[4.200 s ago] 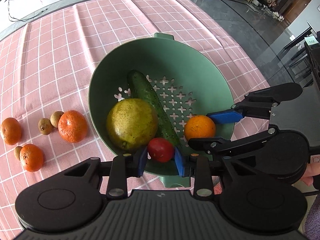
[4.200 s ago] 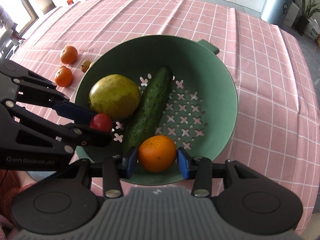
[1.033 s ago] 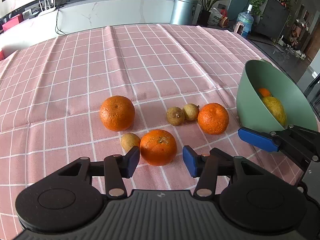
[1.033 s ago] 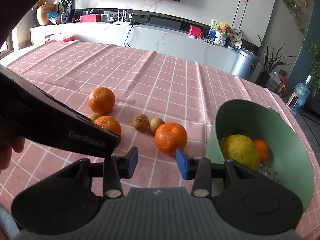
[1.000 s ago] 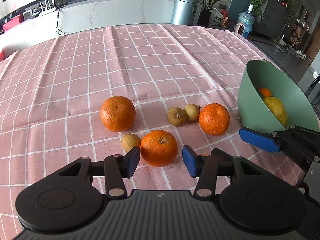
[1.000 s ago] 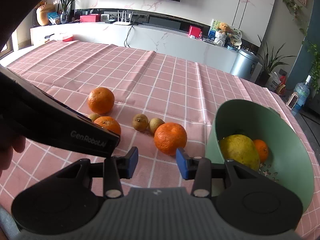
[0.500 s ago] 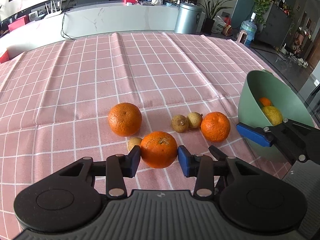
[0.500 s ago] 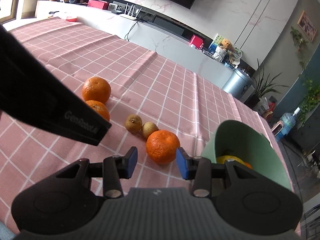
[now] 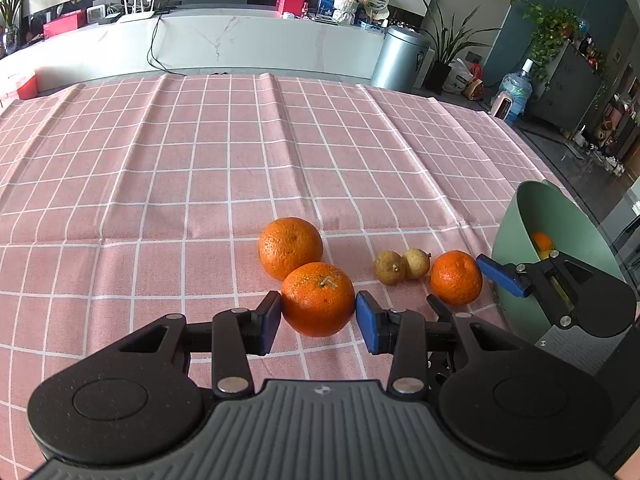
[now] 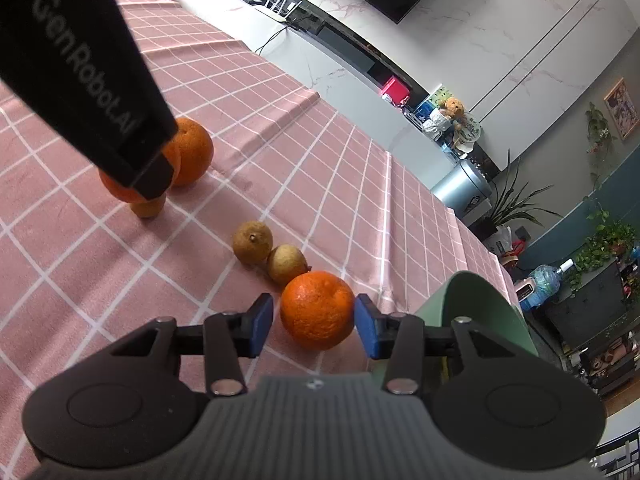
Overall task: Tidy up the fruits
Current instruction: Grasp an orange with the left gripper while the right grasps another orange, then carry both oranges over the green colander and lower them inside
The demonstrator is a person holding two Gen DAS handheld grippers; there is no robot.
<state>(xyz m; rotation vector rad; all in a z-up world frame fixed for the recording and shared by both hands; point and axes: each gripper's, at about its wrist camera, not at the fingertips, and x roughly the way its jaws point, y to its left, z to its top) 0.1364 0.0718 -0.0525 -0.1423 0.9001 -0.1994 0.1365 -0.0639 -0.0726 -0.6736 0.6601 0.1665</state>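
In the left wrist view, the left gripper at lower centre has its jaws pinching a mandarin, apparently lifted, with a second mandarin just behind it on the pink checked tablecloth. In the right wrist view, the right gripper at lower centre brackets a third mandarin, jaws spread, its right pad touching and the left just clear. At right, the green colander already holds fruit; the mandarins and small brown fruits are not yet in it.
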